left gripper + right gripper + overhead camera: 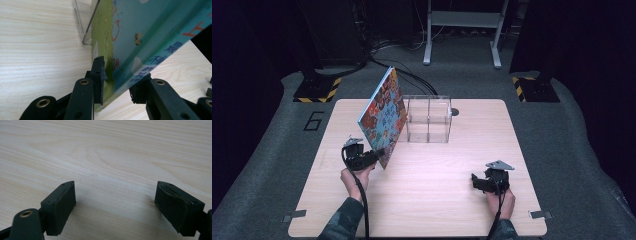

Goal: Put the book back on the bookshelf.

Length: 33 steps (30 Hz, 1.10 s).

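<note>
A clear acrylic box [428,119] with inner dividers stands on the far middle of the pale wooden tabletop [437,200]; its compartments look empty, and through its walls only the wood shows. Just beside its left wall, a large, thin picture book with a busy orange-and-blue cover [383,116] stands tilted, its top leaning away to the far left and its lower corner down near the tabletop. In the left gripper view the book's green and turquoise cover [140,30] fills the upper right, with the bottom edge of the clear box [83,37] just behind it.

The left gripper [367,159] has that lower corner between its jaws, and the pads press on both faces of the book. The right gripper [488,181] rests on the tabletop near the right front, well apart from the box and the book, its jaws standing wide with only bare wood between them [115,202].
</note>
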Motion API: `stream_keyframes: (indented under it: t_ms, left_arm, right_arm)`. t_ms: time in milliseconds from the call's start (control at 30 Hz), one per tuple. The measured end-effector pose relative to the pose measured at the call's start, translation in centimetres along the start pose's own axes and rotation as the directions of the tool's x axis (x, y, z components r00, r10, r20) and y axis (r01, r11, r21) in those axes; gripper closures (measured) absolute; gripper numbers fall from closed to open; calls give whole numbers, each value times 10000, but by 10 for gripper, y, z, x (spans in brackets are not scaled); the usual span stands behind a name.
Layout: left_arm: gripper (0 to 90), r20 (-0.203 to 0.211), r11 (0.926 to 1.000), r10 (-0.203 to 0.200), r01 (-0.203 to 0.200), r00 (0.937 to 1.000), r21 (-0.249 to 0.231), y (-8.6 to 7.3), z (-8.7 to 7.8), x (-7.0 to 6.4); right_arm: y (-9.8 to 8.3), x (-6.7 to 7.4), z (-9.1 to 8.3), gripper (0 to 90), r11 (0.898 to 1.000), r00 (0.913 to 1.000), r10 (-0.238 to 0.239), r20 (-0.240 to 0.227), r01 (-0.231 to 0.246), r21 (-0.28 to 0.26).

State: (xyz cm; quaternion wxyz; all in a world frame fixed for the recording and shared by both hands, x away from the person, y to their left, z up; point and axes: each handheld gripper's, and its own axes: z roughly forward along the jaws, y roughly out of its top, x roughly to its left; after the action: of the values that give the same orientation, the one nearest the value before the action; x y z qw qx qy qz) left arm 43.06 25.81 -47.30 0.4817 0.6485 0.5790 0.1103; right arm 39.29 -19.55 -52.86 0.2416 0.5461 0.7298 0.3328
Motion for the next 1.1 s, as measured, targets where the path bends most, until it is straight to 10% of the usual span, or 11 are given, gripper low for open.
stream_keyframes:
  t_ms: [633,1100]
  left_arm:
    - [675,1019,9983,-557,571,9932,-109,-12,17,-23]
    - [274,184,9955,933,-936,9955,148,-15,3,-13]
  right_arm:
    - [0,-1,-1,168,9999,9999,-134,-61,134,60]
    - [0,-1,-1,168,9999,9999,-132,-71,132,67]
